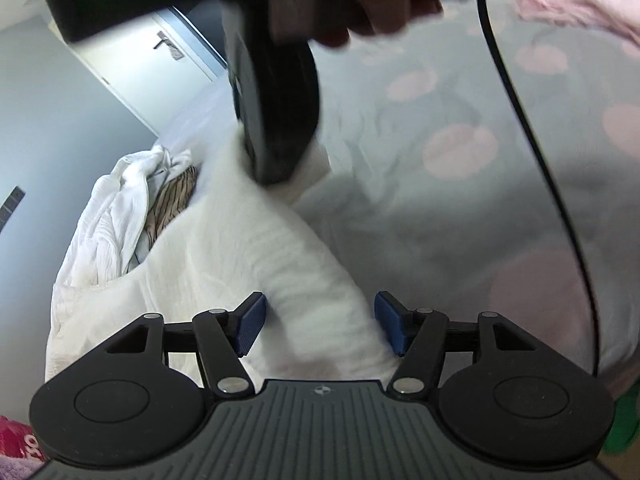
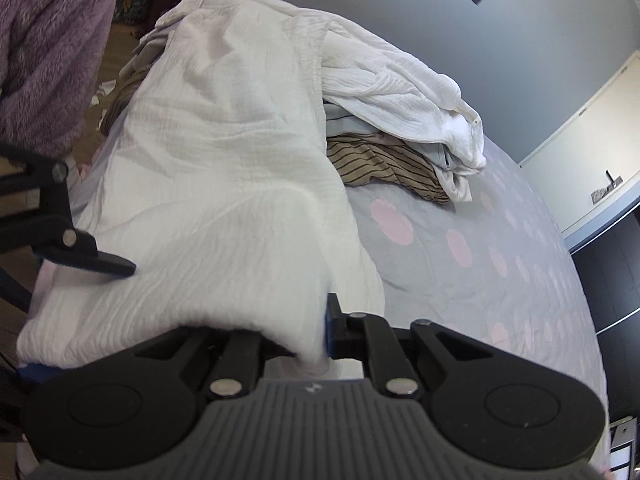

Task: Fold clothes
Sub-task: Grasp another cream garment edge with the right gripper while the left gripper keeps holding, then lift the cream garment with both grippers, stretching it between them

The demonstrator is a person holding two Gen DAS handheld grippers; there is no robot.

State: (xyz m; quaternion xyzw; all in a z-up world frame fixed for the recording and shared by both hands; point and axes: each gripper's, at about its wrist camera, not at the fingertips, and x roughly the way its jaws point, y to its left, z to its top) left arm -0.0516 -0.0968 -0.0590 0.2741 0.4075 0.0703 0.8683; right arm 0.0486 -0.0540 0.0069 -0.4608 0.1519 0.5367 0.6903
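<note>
A white crinkled garment (image 1: pixel 248 248) lies spread over a grey bed sheet with pink dots (image 1: pixel 460 152). My left gripper (image 1: pixel 320 324) stands open, its blue pads either side of a ridge of the cloth without pressing it. Further back, my right gripper (image 1: pixel 272 168), held by a hand, pinches the same cloth and lifts it into a peak. In the right wrist view the garment (image 2: pixel 208 168) bunches into my right gripper (image 2: pixel 316 332), which is shut on it; its left finger is hidden under the cloth. One of the left gripper's fingers (image 2: pixel 108 266) rests over the cloth at the left.
A heap of other clothes sits at the far side of the bed: a white crumpled piece (image 2: pixel 400 92) over a beige striped one (image 2: pixel 380 164). A purple fuzzy blanket (image 2: pixel 48 40) hangs at the upper left. A black cable (image 1: pixel 540 160) trails across the sheet.
</note>
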